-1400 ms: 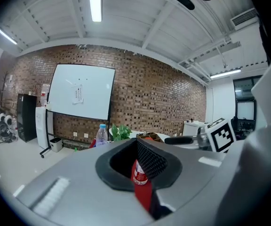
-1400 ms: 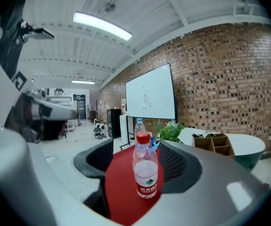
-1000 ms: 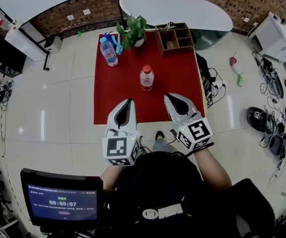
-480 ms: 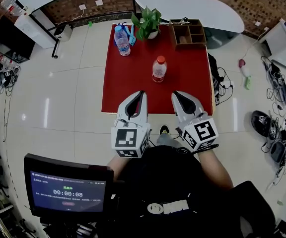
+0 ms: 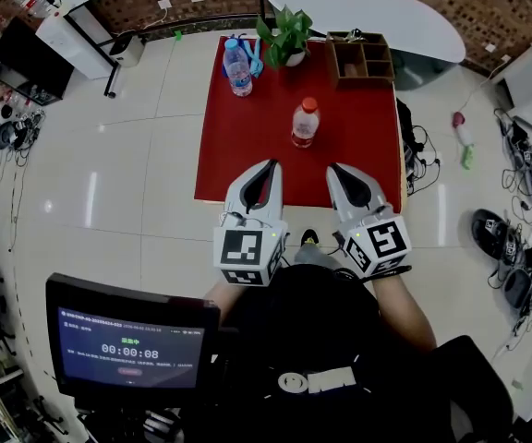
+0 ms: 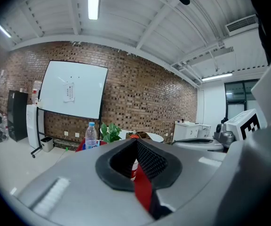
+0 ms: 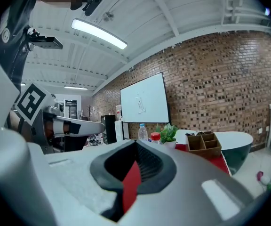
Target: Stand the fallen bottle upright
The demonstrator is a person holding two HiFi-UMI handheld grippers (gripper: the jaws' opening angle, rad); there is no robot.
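Note:
A clear bottle with a red cap [image 5: 305, 123] stands upright near the middle of the red table [image 5: 247, 141]. Its cap also shows just past the tips of my left gripper [image 6: 134, 137] and of my right gripper [image 7: 155, 137]. A second bottle with a blue cap [image 5: 238, 66] stands upright at the far left corner. My left gripper [image 5: 268, 167] and right gripper [image 5: 336, 171] hover side by side over the table's near edge, both shut and empty, well short of the red-capped bottle.
A potted plant [image 5: 288, 35] and a wooden organizer box [image 5: 362, 58] stand along the table's far edge. A monitor [image 5: 132, 344] sits low at the left beside the person. Cables and gear [image 5: 515, 247] lie on the floor to the right.
The head view has shifted, so the table sits further right and higher in the picture. Both grippers stay over the near edge and the bottles have not moved.

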